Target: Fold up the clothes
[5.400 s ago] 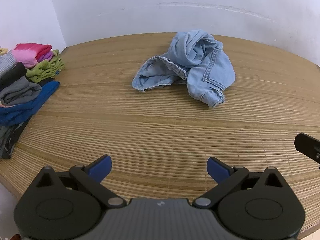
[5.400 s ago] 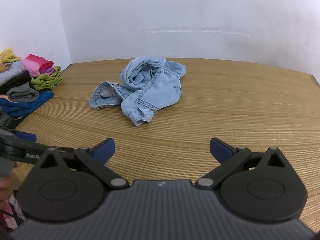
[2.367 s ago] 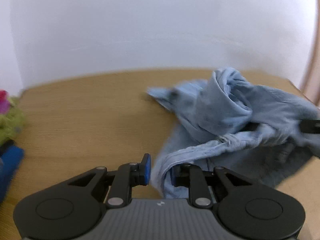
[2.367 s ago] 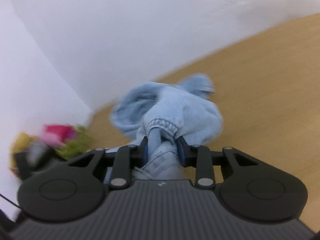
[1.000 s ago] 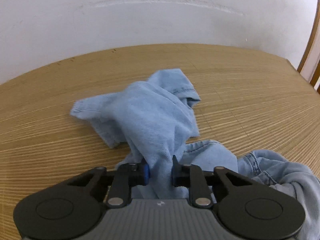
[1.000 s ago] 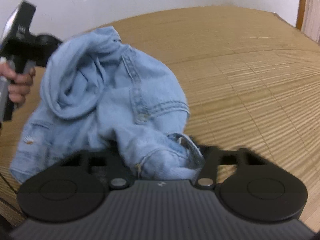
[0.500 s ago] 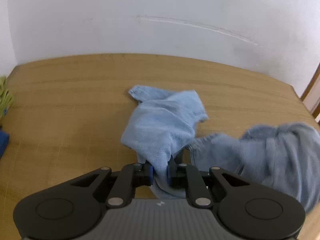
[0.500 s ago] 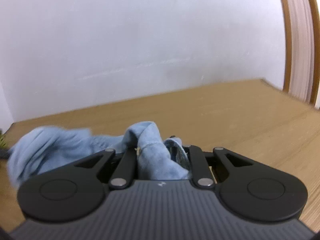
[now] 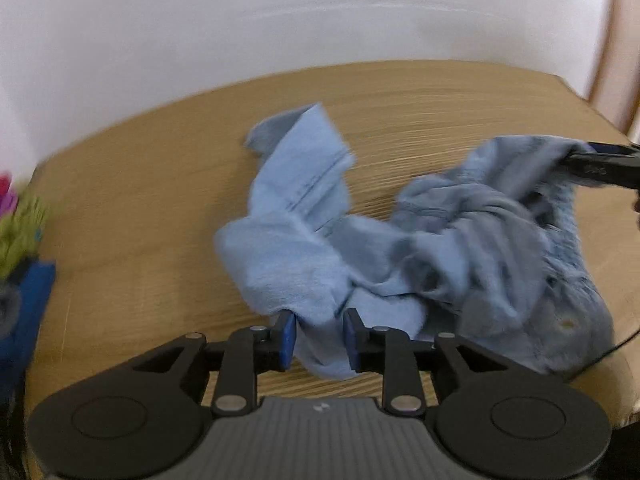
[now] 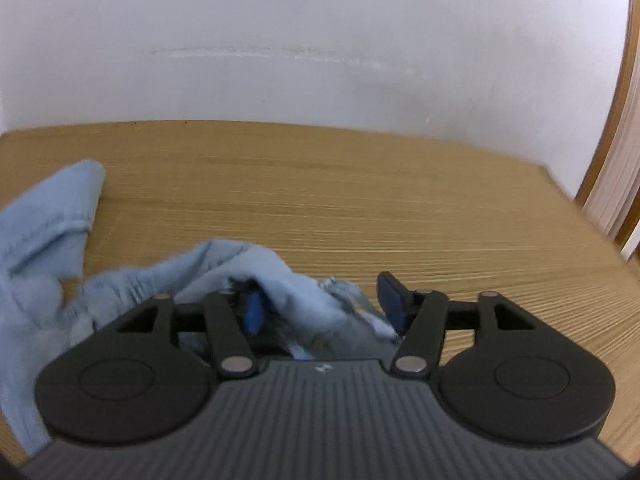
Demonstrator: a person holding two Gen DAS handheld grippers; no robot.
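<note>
Bench (image 10: 360,200) lies bare toward wall and right edge. One denim shirt (image 9: 320,240) sprawls mid-bench; left tool (image 9: 318,338) pinches its fold, right tool (image 10: 324,306) spread, cloth loose between.

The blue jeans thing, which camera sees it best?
The left wrist view: it shows the denim garment spread crumpled across the bamboo mat, held between the left tongs. The right wrist view shows only bunched parts of it, around the open right tongs.
</note>
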